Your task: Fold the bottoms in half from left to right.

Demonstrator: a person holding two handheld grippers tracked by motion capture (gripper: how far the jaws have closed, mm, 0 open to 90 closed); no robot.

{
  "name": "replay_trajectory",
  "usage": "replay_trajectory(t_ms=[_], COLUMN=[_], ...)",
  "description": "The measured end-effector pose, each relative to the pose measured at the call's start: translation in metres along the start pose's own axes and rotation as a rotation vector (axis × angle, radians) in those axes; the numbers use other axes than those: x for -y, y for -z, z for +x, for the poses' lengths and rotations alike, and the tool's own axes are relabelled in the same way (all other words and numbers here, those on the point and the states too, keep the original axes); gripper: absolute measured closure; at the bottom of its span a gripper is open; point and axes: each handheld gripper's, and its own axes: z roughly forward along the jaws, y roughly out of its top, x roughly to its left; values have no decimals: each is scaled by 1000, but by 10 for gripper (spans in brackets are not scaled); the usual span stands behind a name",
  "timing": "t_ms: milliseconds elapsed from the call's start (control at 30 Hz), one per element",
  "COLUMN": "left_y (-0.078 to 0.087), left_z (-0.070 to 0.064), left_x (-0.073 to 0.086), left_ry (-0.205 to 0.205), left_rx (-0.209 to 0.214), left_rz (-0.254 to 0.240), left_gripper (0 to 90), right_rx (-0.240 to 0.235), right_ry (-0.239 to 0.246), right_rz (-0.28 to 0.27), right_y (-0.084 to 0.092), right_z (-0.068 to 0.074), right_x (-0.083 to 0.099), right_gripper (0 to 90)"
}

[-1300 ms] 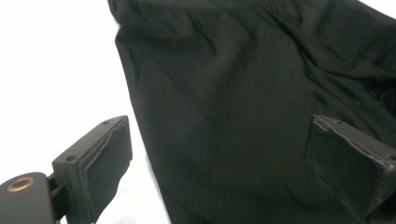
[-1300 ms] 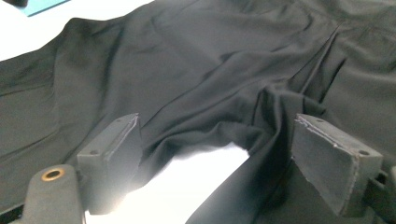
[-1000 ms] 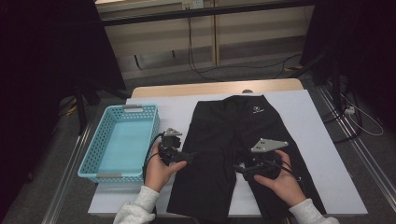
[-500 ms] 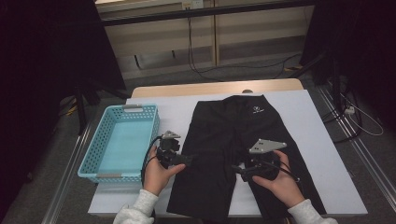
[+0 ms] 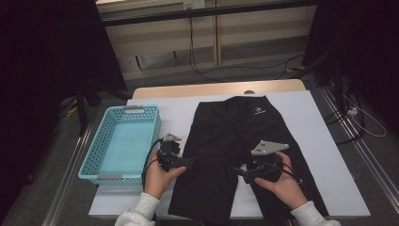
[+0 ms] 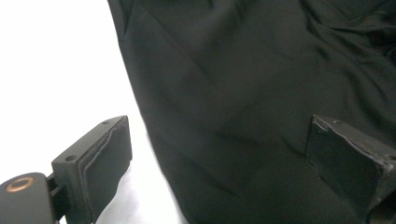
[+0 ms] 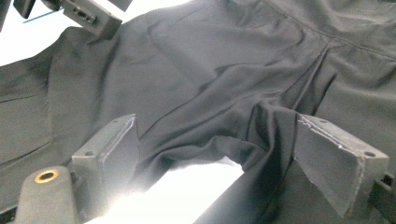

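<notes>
On the white worktop (image 5: 310, 141) the black shorts (image 5: 235, 141) lie flat under both wide-open grippers, the left gripper (image 5: 186, 163) having edged down along their outer hem while the right gripper (image 5: 241, 172) waits at the crotch, so gripping seems next.

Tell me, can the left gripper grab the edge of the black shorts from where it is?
Probably yes. The left gripper has its jaws wide open astride the outer edge of the black shorts, one over the white table, one over the cloth. Nothing lies between them but fabric.
</notes>
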Motion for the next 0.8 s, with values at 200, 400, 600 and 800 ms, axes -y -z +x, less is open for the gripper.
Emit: replay_trajectory(t_ms=[200,400,600,800], left_y=[0,-2,1,7], left_z=[0,-2,-1,-3], left_x=[8,14,17,22], left_ry=[-21,-68,-86,-91], left_rx=[-32,-83,-111,-123], left_rz=[20,15,24,32], left_gripper=[79,80,89,137], right_rx=[2,-15,-19,-17], right_ry=[5,16,18,16], right_rz=[-11,-9,-7,-11], right_y=[0,-5,-6,-4], right_z=[1,4,3,3], right_x=[-4,-6,-6,-6], right_gripper=[148,147,147,147])
